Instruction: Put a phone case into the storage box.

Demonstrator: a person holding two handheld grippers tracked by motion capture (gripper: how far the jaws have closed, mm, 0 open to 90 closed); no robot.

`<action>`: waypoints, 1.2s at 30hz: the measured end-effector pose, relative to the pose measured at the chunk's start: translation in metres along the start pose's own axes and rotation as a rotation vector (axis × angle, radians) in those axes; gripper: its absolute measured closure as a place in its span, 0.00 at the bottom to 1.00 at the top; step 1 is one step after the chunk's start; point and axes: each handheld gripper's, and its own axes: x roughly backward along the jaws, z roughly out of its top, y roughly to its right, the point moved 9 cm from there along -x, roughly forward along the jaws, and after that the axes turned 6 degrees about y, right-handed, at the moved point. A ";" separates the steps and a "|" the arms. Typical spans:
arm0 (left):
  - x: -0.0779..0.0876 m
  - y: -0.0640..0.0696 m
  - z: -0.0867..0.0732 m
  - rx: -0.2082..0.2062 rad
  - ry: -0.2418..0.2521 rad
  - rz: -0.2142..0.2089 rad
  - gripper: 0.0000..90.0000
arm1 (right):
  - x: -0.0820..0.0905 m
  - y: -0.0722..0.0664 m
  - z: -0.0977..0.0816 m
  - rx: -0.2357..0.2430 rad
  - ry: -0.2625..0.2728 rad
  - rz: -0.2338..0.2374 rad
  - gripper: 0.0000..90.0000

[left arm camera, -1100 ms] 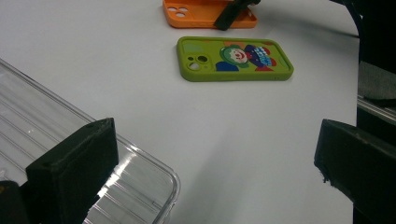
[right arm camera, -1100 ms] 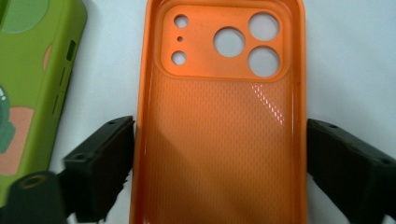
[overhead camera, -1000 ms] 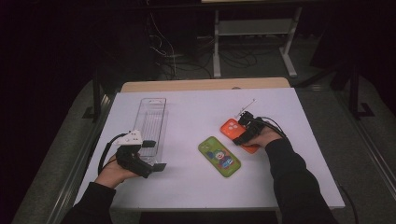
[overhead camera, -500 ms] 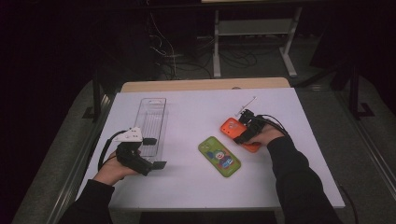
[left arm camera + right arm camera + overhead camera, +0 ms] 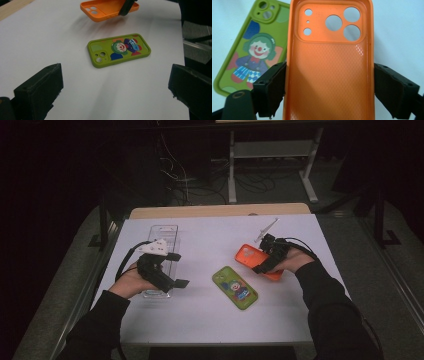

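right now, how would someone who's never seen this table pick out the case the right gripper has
Start at the white table and go to its right side, where the right gripper clamps an orange phone case across its width, lifted off the surface. Its hollow, textured inside faces up, with round camera holes at the far end. The green case beside it lies flat with a clown picture, and the clear tray sits at the left.

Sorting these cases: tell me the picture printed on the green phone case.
A clown with green hair on the green phone case; clearest in the left gripper view.
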 end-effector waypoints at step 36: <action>-0.066 0.019 0.029 -0.207 -0.206 -0.226 0.00 | -0.010 -0.099 0.048 0.383 -0.049 0.229 0.17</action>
